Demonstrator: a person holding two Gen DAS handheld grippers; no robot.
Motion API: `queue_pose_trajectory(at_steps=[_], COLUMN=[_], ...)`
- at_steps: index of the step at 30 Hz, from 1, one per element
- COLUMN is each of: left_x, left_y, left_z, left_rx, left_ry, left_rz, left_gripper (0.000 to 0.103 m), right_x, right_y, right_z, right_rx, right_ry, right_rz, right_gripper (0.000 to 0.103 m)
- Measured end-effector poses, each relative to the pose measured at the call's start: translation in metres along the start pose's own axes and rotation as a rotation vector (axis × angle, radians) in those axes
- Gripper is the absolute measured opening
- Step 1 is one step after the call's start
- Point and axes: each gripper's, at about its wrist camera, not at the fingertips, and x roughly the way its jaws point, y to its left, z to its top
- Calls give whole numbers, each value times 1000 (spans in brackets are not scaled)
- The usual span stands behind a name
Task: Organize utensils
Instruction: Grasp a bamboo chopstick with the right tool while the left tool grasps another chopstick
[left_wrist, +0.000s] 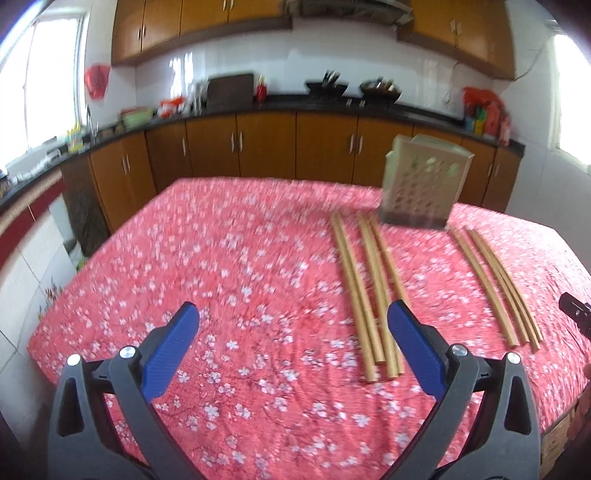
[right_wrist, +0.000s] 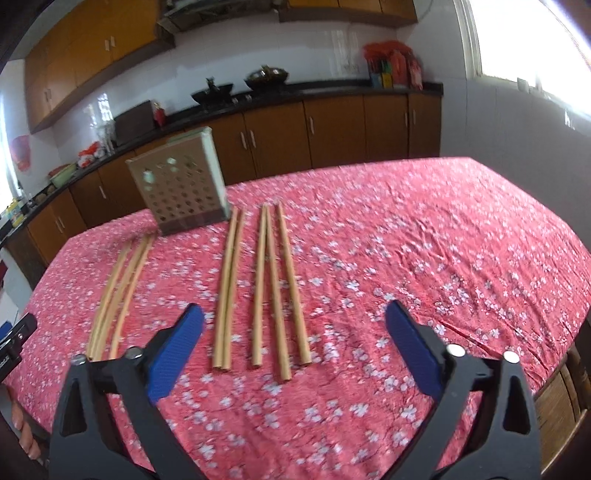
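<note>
Big table (right_wrist: 424, 229) under a red flowered cloth (left_wrist: 221, 258). At its far side stands a pale holder (left_wrist: 421, 184) with punched holes, upright. Chopsticks (right_wrist: 273, 288) lie in loose groups just in front of it. Left gripper (left_wrist: 293, 347) spread wide, empty; right gripper (right_wrist: 293, 347) likewise, over the nearest sticks. No writing readable.

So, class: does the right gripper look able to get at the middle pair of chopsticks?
Probably yes. The right gripper, jaws open and empty, faces the pair of chopsticks lying flat on the tablecloth, and nothing lies between.
</note>
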Motion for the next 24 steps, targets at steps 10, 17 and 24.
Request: queue_pose_trajectory(at_steps=[10, 17, 24], left_x=[50, 76, 89], left_y=[0, -20, -34], left_z=[11, 10, 9], left_rx=[34, 53, 81], left_ry=[159, 247, 293], left_rz=[-70, -173, -211], left_gripper=[73, 49, 34], right_x=[77, 95, 98], right_y=[-11, -10, -9], right_z=[16, 18, 18], right_rx=[38, 1, -20], right_ry=[221, 221, 208], right_rz=[42, 0, -16], right_gripper=[34, 11, 11])
